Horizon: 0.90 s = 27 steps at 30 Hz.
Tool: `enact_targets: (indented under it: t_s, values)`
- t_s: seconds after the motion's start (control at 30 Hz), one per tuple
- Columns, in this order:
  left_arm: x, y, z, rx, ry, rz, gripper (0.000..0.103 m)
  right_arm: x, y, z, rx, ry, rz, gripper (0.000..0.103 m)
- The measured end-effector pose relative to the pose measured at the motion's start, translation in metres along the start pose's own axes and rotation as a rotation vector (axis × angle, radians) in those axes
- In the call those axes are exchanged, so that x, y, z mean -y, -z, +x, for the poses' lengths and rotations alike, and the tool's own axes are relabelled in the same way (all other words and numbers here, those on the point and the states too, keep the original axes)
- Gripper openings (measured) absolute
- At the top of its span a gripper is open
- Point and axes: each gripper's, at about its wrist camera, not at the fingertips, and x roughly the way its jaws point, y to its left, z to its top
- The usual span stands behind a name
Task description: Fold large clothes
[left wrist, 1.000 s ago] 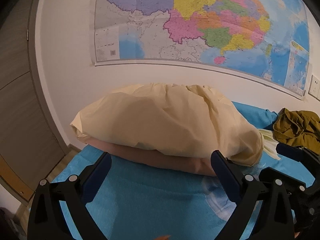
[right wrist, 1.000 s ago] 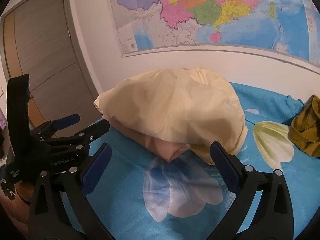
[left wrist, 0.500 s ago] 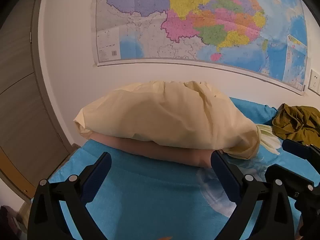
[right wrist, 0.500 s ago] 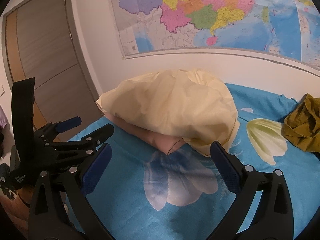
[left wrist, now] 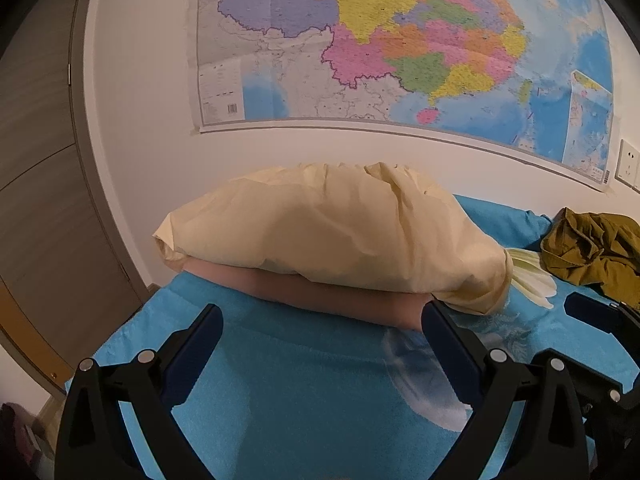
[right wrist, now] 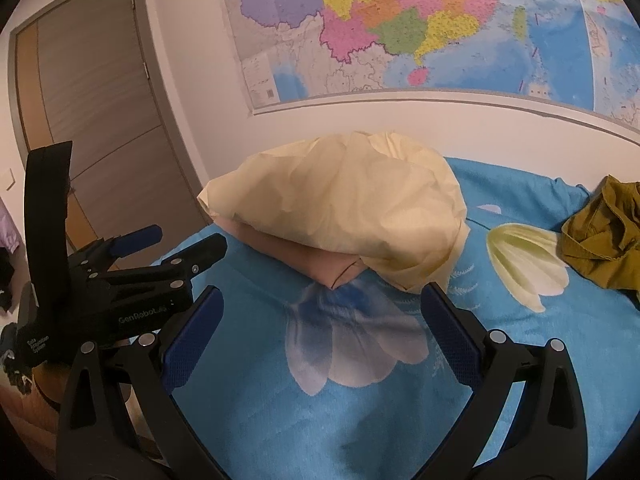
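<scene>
Nearest in the left wrist view, the left gripper (left wrist: 322, 316) is seen with its blue-padded fingers spread wide apart and nothing held between them, above a blue bedspread (left wrist: 304, 392) printed with pale flowers. In the right wrist view the right gripper (right wrist: 322, 300) is likewise spread wide and empty over the same bedspread (right wrist: 256, 420), above a large white-and-blue flower print. The left gripper (right wrist: 172, 256) is also seen from the side at the left of that view, its fingers parted.

Beyond the fingertips, a cream pillow (left wrist: 332, 236) is stacked on a pinkish pillow (left wrist: 340, 298); the pair is also seen in the right wrist view, cream (right wrist: 340, 204) over pink (right wrist: 320, 266).

Farther to the right, an olive-green garment (left wrist: 596, 252) is found lying crumpled on the bedspread, well apart from both grippers and beside a pale yellow flower print; it appears at the right edge of the right wrist view too (right wrist: 604, 236). It is touched by neither gripper.

Behind the bed, a coloured map (left wrist: 400, 48) is fixed to the white wall, and a brown door (right wrist: 92, 112) is seen at the left.
</scene>
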Motion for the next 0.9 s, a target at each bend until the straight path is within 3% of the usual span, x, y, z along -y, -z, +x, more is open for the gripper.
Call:
enact_targets:
  t_s: [0.9]
  values:
    - [0.015,0.009,-0.008,-0.019,-0.003,0.013,0.096,0.007,0.009,-0.017,0.009,-0.014,0.013,0.097]
